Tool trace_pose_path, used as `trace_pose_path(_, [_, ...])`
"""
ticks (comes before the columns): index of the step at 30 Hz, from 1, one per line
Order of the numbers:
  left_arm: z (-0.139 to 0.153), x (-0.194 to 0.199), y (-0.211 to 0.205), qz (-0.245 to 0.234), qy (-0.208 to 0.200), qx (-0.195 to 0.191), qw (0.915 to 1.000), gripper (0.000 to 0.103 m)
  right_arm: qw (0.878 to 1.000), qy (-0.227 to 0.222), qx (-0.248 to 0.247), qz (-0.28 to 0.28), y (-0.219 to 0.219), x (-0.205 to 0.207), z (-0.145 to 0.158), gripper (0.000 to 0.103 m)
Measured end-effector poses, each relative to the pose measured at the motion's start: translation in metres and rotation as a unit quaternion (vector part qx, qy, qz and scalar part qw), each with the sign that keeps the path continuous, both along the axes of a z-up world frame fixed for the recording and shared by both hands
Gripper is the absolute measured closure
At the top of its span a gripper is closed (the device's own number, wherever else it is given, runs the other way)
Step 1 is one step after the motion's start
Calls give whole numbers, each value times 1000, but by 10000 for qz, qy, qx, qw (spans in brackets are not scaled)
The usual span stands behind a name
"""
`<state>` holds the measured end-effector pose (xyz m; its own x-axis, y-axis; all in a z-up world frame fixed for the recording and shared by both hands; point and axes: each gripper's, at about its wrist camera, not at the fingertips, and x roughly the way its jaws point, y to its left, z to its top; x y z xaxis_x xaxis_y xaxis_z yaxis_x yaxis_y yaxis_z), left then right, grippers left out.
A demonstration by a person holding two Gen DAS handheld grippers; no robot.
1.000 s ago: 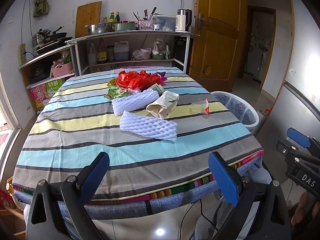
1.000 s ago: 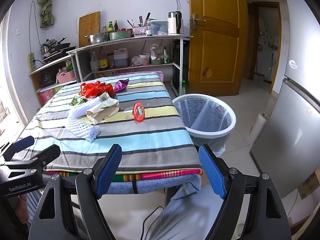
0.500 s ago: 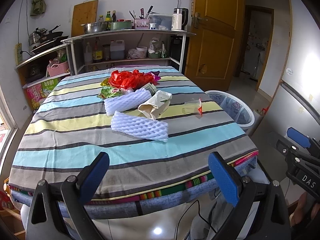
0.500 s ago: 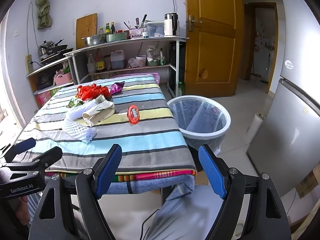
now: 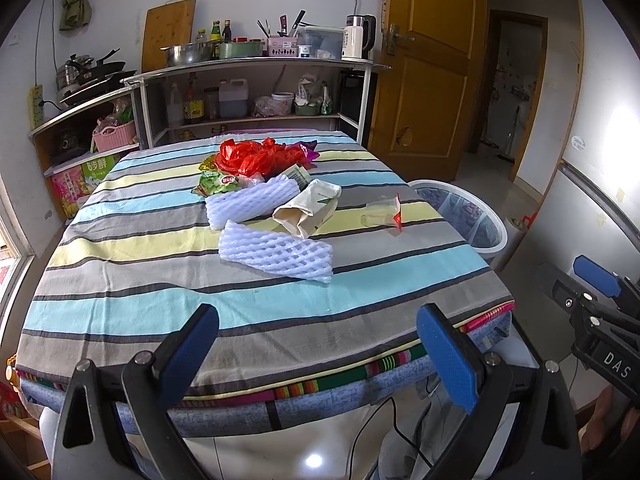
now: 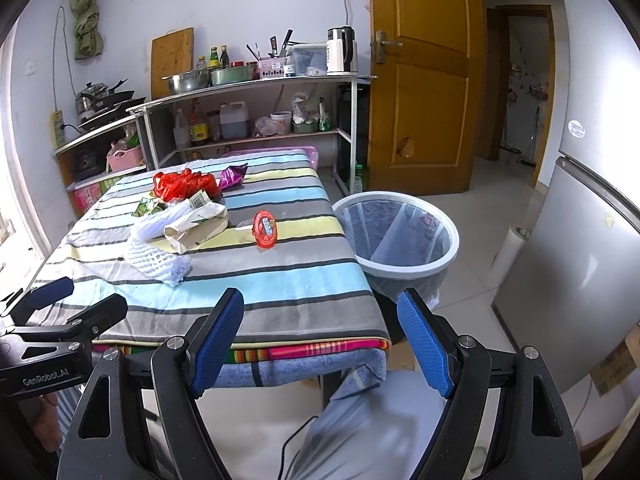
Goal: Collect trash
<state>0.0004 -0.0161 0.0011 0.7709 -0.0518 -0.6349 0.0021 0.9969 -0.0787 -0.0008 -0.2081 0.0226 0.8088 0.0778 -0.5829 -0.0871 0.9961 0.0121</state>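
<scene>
Trash lies in a heap on the striped table [image 5: 132, 300]: a white foam net sleeve [image 5: 276, 251], a second one [image 5: 254, 202], a beige paper bag [image 5: 310, 210], a red plastic bag [image 5: 256, 158], green wrappers [image 5: 218, 184], a purple wrapper [image 6: 232, 176] and a clear cup with a red lid [image 6: 265, 229]. A white mesh bin [image 6: 396, 236] stands on the floor at the table's right side. My left gripper [image 5: 318, 354] is open at the near table edge, holding nothing. My right gripper [image 6: 320, 342] is open too, near the table's front right corner.
Shelves [image 5: 256, 92] with pots, bottles and a kettle stand behind the table. A wooden door [image 6: 420, 80] is at the back right and a grey fridge [image 6: 572, 264] on the right. A cable [image 5: 400, 428] and a person's legs show below the table edge.
Both grippers have drifted slightly nearer the table, and the left view has shifted left. Nothing on the table has moved and both grippers stay open.
</scene>
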Motion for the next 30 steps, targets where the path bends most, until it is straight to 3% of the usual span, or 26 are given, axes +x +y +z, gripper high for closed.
trace_pose_path(30, [0,0,2,16,-1,-10,10000,2,10000,7,7,26,-1,0,-2,23])
